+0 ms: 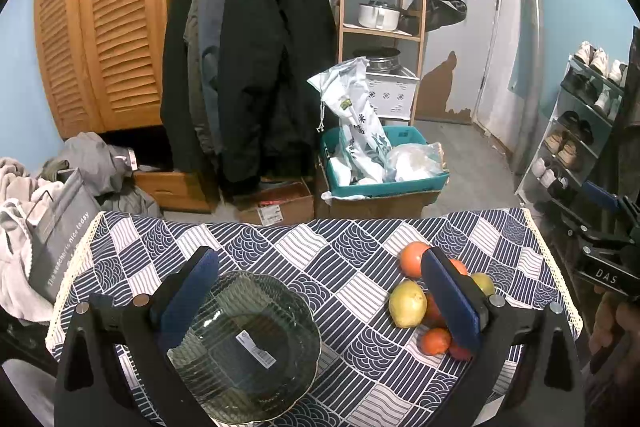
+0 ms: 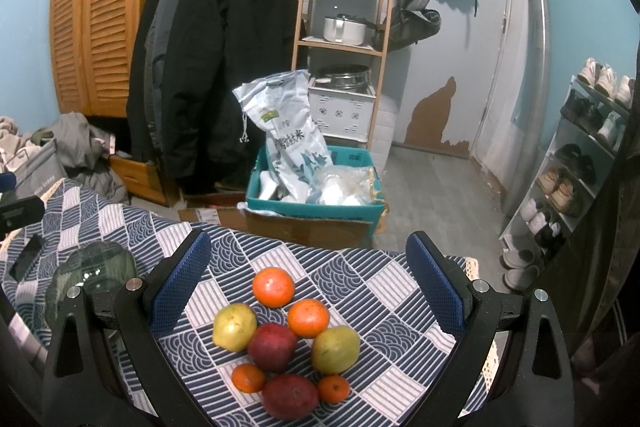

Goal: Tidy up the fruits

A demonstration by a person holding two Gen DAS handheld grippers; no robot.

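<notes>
**Fruit heap untouched, both tools open — first pick pending**

Step in hand, as I judge it: the approach before the first grasp. All fruit lies loose on the worktop (image 2: 400,291); none is in the glass bowl (image 1: 248,347).

Right tool (image 2: 308,275): spread wide, holding nothing. Right wrist view, lower centre: the heap sits between the two fingers and slightly nearer the camera than their tips. Count there: two red apples (image 2: 273,346), two yellow-green pears (image 2: 335,349), two larger oranges (image 2: 273,287) at the far side, two small tangerines (image 2: 248,377) at the near side. The pieces touch one another in a tight cluster.

Left tool (image 1: 320,275): also wide open and empty. Left wrist view: the bowl fills the lower left, under and just beside the left-hand finger; it looks empty, a label showing through the glass. The fruit cluster lies lower right of that frame, partly hidden behind the right-hand finger.

Next move, by judgement: lower the right tool over one outer piece, the far orange being the freest, and close gently. Packed neighbours may roll when one is lifted. The bowl is well apart from the heap, at the left edge of the right wrist view, so a carry across the cloth follows.
</notes>
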